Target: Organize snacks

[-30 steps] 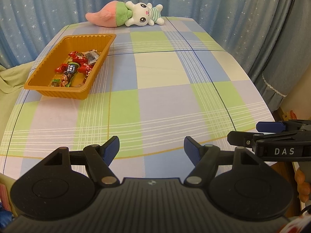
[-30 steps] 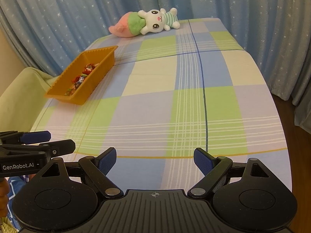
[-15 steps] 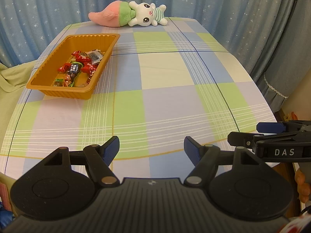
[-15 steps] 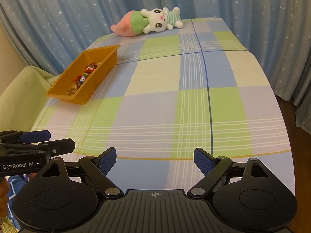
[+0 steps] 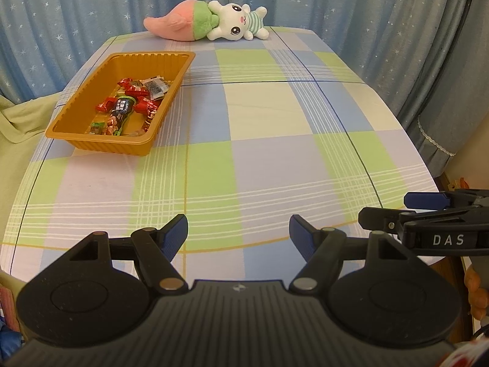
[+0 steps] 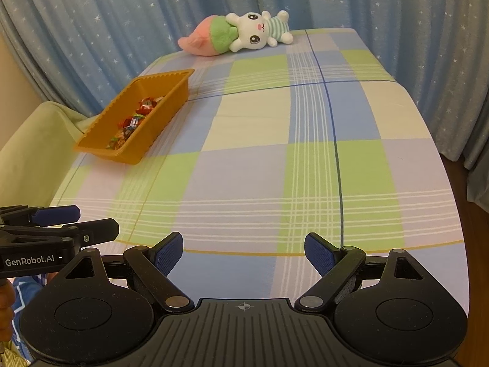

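Orange ribbed plastic tray (image 5: 76, 113) on the checked-cloth worktop (image 5: 275, 159) holds all visible foil-wrapped snacks (image 5: 128, 107), so sorting appears finished, while left hand-held gripper (image 5: 238, 234) and right hand-held gripper (image 6: 244, 250) hover apart-jawed, empty, near the front edge.

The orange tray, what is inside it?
The orange tray holds wrapped snacks, mostly red, one dark, toward its near end. Its near wall hides the lowest pieces in the right wrist view.
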`<state>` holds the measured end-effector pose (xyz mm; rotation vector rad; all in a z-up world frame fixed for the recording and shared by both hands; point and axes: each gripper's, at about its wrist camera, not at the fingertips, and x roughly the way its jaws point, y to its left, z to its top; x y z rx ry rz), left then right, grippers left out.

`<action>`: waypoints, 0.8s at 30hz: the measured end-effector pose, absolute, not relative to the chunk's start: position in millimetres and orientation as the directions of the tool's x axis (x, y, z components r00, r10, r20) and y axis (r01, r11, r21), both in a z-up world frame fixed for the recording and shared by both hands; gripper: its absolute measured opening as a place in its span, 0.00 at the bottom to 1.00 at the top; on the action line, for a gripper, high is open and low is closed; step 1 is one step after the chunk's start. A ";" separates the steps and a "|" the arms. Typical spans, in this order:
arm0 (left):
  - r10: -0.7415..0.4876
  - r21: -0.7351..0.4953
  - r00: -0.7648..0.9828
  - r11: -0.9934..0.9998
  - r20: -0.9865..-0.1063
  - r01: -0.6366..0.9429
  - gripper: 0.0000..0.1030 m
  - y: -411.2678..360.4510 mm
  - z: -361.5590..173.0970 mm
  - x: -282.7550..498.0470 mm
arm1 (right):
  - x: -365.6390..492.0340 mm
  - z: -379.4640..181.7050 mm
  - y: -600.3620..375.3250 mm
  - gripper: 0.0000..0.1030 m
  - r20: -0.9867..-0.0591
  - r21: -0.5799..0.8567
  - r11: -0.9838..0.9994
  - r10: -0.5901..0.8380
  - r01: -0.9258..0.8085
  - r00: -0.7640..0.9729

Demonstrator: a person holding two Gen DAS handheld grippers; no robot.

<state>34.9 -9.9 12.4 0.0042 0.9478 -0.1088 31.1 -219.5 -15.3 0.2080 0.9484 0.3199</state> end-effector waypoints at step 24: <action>-0.088 -0.050 0.573 0.995 -0.815 0.082 0.70 7.1 8.1 47.2 | 42.1 -15.1 -201.1 0.84 -0.770 0.308 0.933 0.359 -0.185 0.527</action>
